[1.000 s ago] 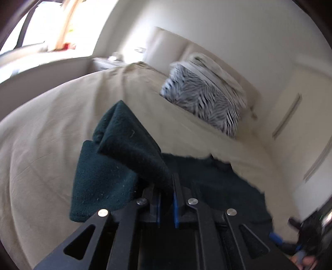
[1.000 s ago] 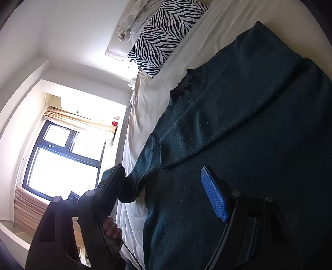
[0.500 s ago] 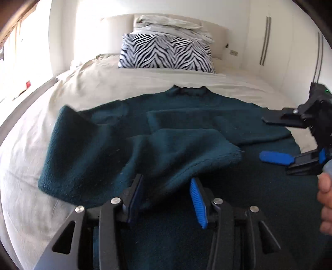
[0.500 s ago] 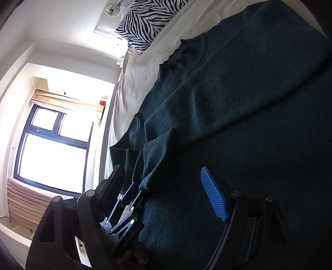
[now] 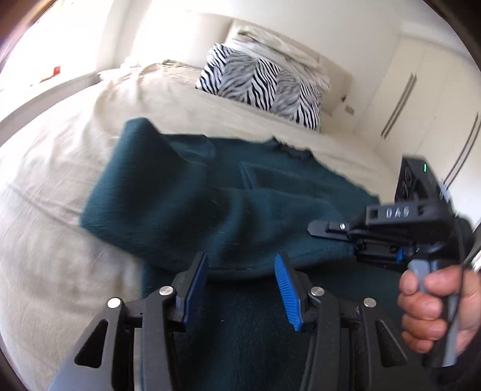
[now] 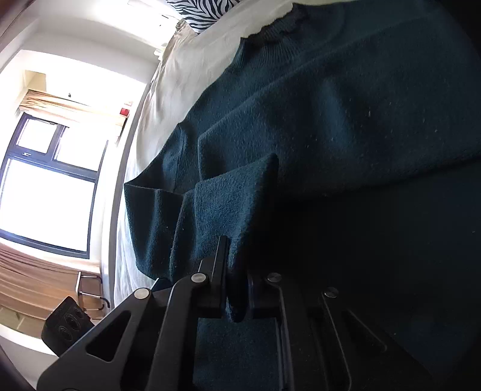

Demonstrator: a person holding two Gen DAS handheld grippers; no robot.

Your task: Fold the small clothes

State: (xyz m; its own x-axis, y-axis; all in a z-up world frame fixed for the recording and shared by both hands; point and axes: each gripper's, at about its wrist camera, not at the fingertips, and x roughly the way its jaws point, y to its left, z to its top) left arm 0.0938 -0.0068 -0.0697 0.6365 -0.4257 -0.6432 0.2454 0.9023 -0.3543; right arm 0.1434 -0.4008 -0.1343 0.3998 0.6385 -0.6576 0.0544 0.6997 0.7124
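Observation:
A dark green sweater (image 5: 186,204) lies on the beige bed (image 5: 54,186), with its left sleeve folded across the body. My left gripper (image 5: 240,282) is open and empty just above the sweater, near the sleeve's lower edge. My right gripper (image 6: 237,282) is shut on the cuff end of the sleeve (image 6: 228,204). The right gripper also shows in the left wrist view (image 5: 354,240), at the sleeve's right end. The sweater's neckline (image 6: 276,27) faces the pillows.
A zebra-striped pillow (image 5: 261,84) and pale pillows lie at the headboard. White wardrobe doors (image 5: 427,99) stand to the right. A bright window (image 6: 48,192) and a chair (image 6: 87,285) are on the left side of the bed.
My left gripper has let go of the sleeve and opened. My right gripper has moved onto the sleeve's cuff and shut on it.

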